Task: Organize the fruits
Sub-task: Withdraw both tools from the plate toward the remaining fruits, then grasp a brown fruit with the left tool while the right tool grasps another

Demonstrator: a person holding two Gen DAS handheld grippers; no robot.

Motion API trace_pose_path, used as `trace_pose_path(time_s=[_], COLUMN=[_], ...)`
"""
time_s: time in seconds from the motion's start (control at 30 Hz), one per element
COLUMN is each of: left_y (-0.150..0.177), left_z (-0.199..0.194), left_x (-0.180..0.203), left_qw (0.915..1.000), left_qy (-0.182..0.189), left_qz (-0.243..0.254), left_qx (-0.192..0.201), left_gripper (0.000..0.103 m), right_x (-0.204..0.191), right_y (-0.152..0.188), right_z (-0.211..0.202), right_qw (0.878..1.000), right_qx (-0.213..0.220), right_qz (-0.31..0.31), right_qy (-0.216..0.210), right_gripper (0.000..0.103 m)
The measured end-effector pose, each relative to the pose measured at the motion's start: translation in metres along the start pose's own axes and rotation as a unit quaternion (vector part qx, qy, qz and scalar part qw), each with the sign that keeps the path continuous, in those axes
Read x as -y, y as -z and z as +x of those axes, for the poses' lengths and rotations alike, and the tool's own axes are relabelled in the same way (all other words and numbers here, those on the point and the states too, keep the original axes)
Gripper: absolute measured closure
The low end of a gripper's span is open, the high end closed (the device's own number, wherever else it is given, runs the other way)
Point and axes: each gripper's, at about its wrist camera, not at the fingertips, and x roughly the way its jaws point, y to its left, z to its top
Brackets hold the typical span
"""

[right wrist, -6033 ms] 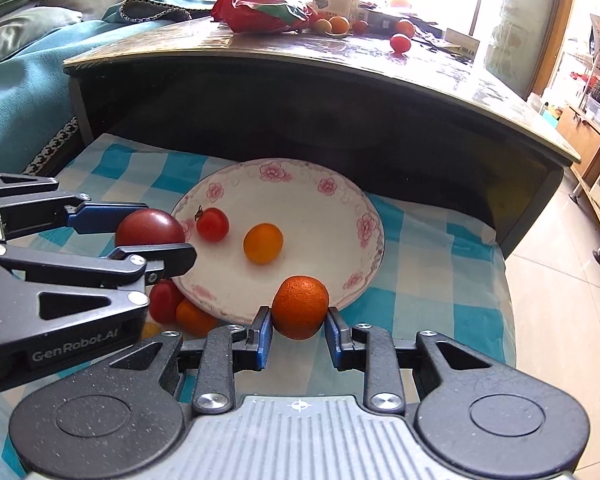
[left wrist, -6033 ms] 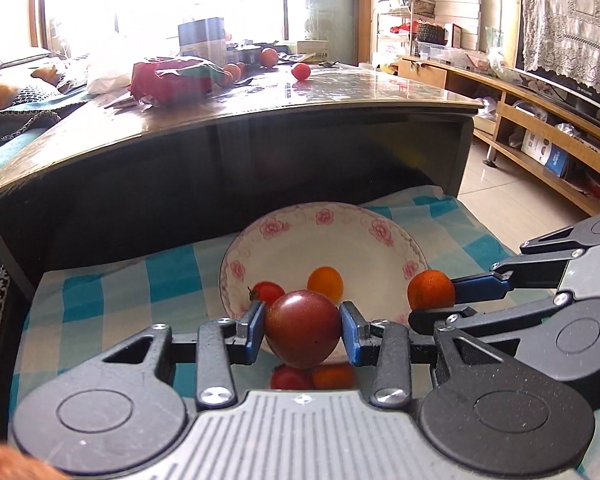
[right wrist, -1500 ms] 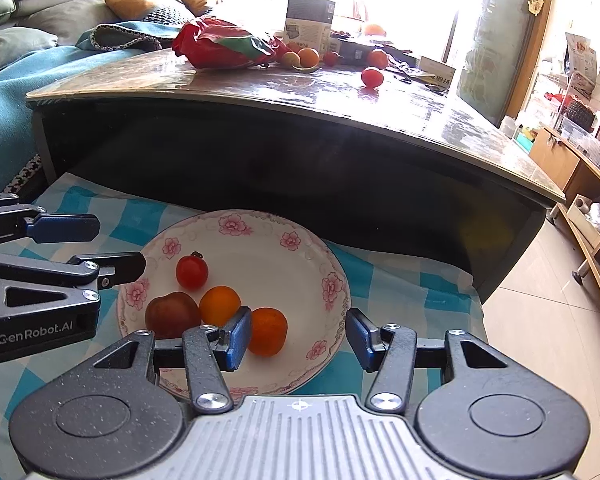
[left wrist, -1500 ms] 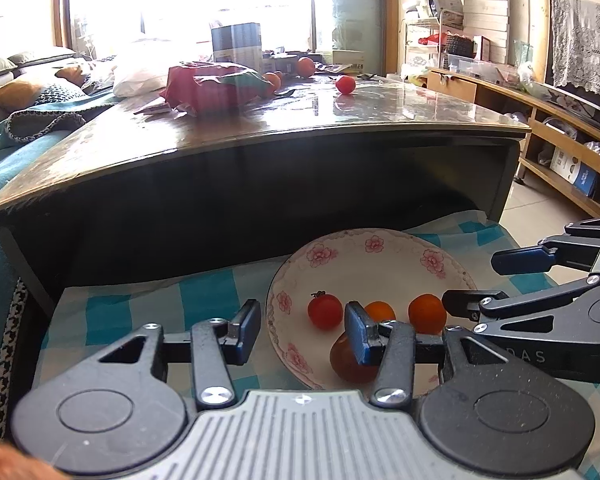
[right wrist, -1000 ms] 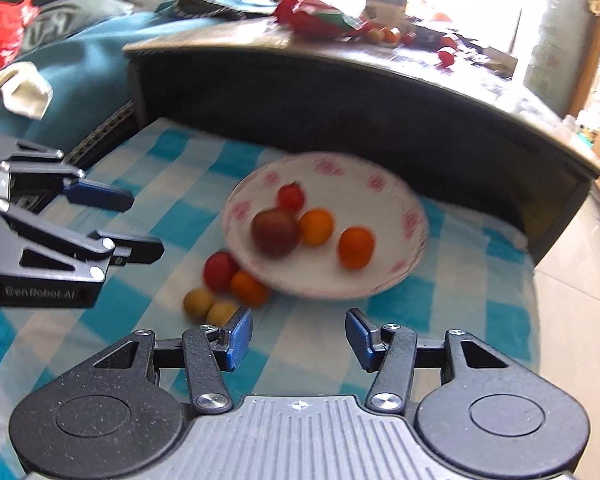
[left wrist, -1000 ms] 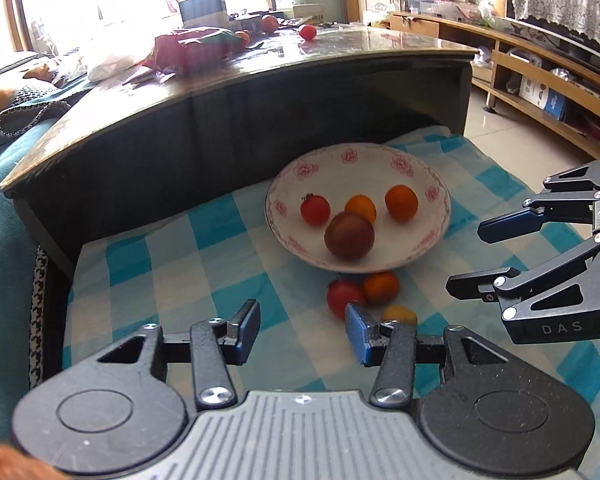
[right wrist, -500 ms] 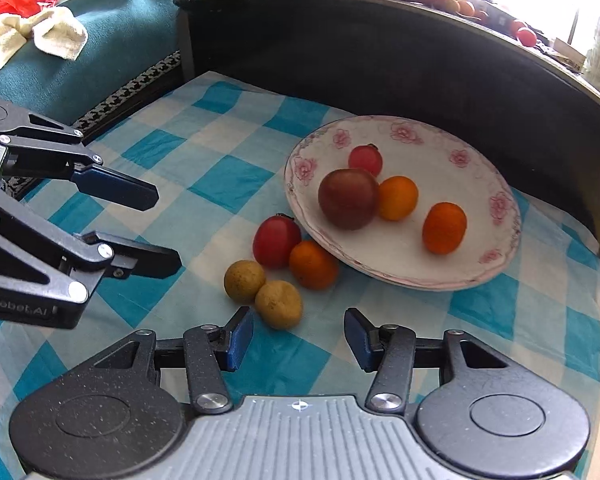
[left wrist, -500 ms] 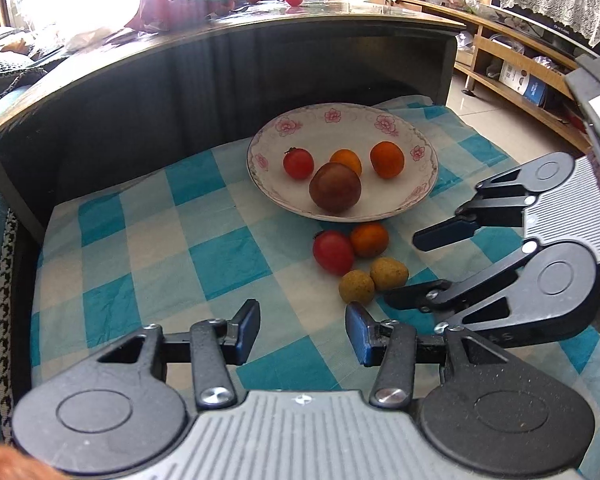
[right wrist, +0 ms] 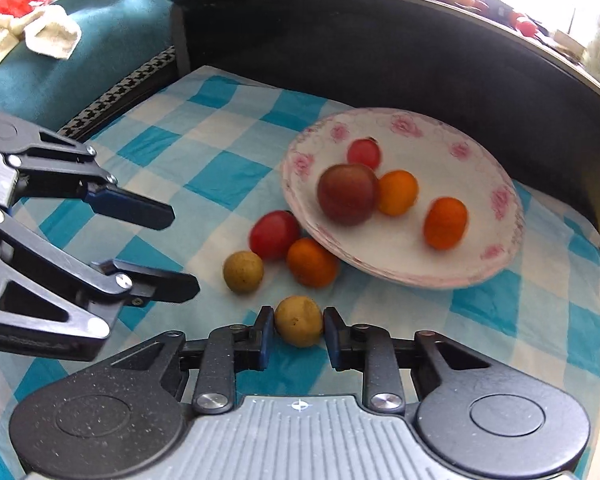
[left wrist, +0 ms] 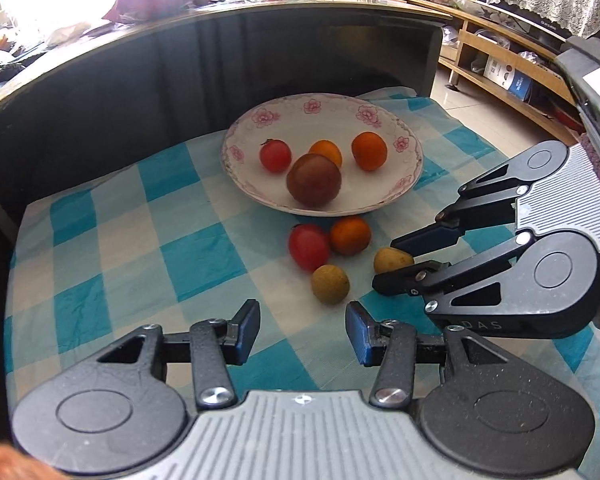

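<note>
While plate (left wrist: pixel 410 152) holds four fruits | right tool (right wrist: pixel 299 334) brackets tan fruit (right wrist: pixel 299 321), contact unclear | left tool (left wrist: pixel 302 330) apart

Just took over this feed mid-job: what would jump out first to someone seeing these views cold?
The floral plate, at the back of the blue checked cloth, holds four fruits, with a dark tomato in front. Four more fruits lie loose on the cloth before it. The right gripper has its fingers on either side of a tan fruit, while the left gripper is open and empty.

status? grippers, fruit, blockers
Left gripper open, empty. Right gripper closing around a tan fruit on the cloth. Four fruits on plate. Nothing in the way.
</note>
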Motion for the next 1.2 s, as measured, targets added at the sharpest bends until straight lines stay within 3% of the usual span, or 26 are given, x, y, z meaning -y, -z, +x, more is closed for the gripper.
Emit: trace_pose_path(time_s=[0.2,0.4,0.57,0.7,0.9,1.2], left_y=[-0.008,-0.009,-0.009,-0.009,-0.007,0.008], left_z=[0.019,0.035,0.035,0.034,0.028,0.001], left_x=[0.013,0.021,0.024,0.027,0.028,0.043], left_qw=[1.0000,1.0000,0.9997,0.9995,0.9995,0.9995], left_qy=[0.009,-0.006,-0.022,-0.031,-0.030,0.000], left_qz=[-0.004,0.000,0.002,0.003,0.008,0.027], left_qx=[-0.002,-0.005,0.001,0.003,0.000,-0.016], left_gripper=[0.048,0.048,0.054,0.068,0.068,0.068], right_x=[0.015,0.026,0.031,0.031,0.028,0.017], right_y=[0.010,0.020,0.024,0.025,0.026,0.041], right_z=[-0.012,-0.019,-0.019,-0.021,-0.023,-0.038], right_qw=[1.000,0.999,0.999,0.999,0.999,0.998], right_qx=[0.000,0.000,-0.005,-0.006,-0.007,-0.021], right_qz=[0.028,0.043,0.047,0.047,0.045,0.041], right_qy=[0.011,0.014,0.022,0.025,0.025,0.033], right_gripper=[0.082,0.082,0.082,0.082,0.082,0.082])
